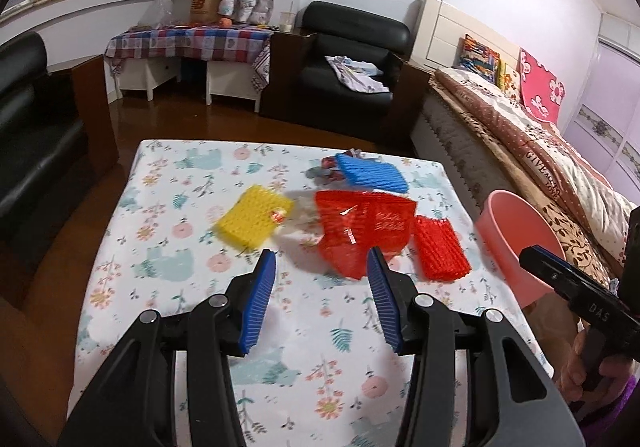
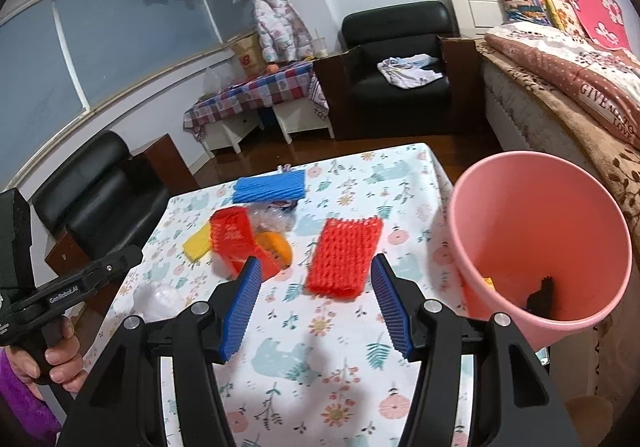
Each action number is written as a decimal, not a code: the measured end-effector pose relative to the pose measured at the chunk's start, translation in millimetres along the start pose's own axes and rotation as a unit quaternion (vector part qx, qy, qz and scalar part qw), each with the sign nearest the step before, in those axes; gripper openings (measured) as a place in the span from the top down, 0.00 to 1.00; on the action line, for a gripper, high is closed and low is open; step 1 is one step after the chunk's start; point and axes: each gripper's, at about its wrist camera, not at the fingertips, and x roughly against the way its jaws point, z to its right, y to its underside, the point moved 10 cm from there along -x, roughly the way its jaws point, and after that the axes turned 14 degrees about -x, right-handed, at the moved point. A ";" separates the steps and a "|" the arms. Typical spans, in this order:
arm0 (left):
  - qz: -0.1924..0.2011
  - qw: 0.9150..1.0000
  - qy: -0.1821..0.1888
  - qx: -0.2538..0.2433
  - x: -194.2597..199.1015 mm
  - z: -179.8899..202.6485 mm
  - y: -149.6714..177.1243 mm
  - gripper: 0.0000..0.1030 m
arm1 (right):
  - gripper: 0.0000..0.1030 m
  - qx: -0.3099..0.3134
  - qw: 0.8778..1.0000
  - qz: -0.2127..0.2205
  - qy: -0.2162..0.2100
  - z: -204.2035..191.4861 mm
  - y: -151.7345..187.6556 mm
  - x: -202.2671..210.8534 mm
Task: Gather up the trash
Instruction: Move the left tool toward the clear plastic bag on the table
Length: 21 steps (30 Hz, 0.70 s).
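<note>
Foam-net trash lies on the floral table (image 1: pixel 280 347): a yellow net (image 1: pixel 252 221), a big red net bag (image 1: pixel 360 227), a small red net (image 1: pixel 440 247) and a blue net (image 1: pixel 372 171). In the right wrist view the small red net (image 2: pixel 344 255) lies just ahead, with the blue net (image 2: pixel 270 185), the red bag (image 2: pixel 236 239) and the yellow net (image 2: pixel 198 243) behind. A pink bin (image 2: pixel 540 239) stands at the table's right edge with scraps inside. My left gripper (image 1: pixel 320 259) is open and empty before the red bag. My right gripper (image 2: pixel 316 267) is open and empty near the small red net.
A clear plastic wrapper (image 2: pixel 160 299) lies at the table's left side. A crumpled clear wrapper (image 2: pixel 272 221) sits by the blue net. A bed (image 1: pixel 540 135) runs along the right. Black armchairs (image 1: pixel 352 63) and a checked side table (image 1: pixel 188 43) stand beyond.
</note>
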 end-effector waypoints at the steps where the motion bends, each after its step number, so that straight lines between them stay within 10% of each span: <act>1: 0.000 1.000 -0.002 0.001 1.2 -2.5 1.9 0.53 | 0.45 0.003 1.000 -0.001 -0.001 -3.7 1.7 -0.6; 21: -0.012 0.999 -0.029 0.019 13.7 -40.4 35.6 0.53 | 0.45 0.024 0.999 -0.025 -0.018 -30.8 27.0 -12.2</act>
